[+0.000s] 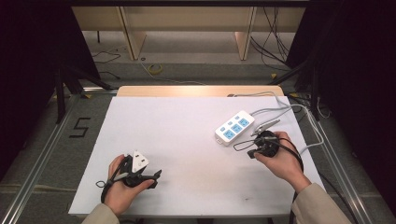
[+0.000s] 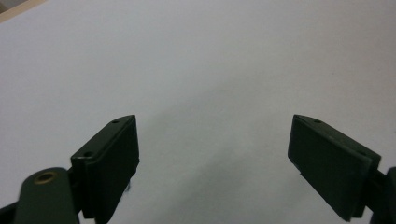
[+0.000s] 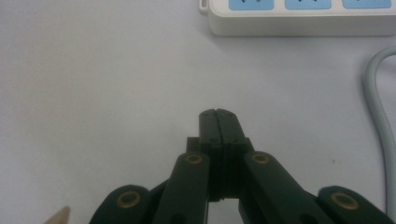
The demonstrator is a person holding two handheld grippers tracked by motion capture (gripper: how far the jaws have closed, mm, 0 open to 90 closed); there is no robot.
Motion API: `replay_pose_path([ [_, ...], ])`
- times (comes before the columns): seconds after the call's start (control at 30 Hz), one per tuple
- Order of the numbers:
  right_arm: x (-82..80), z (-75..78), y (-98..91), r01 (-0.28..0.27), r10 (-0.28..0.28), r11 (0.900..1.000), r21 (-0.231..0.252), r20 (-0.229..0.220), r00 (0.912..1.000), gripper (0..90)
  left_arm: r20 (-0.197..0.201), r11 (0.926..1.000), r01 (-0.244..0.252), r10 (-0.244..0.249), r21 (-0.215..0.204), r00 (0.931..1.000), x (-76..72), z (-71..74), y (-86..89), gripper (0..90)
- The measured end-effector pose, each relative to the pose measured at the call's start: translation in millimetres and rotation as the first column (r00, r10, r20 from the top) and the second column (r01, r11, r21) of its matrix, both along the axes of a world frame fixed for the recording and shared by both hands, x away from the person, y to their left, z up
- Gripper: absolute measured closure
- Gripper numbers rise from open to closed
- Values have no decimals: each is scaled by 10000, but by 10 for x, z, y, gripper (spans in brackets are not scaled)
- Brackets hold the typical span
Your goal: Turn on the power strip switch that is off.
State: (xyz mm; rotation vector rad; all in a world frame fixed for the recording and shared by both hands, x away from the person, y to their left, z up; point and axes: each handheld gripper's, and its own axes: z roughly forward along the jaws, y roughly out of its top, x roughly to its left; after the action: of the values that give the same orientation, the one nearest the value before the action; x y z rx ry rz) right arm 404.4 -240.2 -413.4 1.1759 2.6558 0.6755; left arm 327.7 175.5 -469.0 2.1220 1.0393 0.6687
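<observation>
At the top of the frame we see pale wooden furniture legs [image 1: 133, 37] on a grey floor [image 1: 196, 70] strewn with cables [image 1: 268, 46], dark at both sides.

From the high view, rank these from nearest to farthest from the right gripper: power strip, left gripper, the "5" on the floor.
1. Power strip: just up-left of the right gripper, on the table's right side.
2. Left gripper: across the table, near its front left.
3. The "5": on the floor past the table's left edge.
</observation>
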Motion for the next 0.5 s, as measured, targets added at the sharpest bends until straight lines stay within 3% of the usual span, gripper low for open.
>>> replay_pose_path([
  [0.5,238,73,144,-91,85,9997,-207,-274,9996,900,60,10000,-38,38,-20,10000,-1,3,3,162],
])
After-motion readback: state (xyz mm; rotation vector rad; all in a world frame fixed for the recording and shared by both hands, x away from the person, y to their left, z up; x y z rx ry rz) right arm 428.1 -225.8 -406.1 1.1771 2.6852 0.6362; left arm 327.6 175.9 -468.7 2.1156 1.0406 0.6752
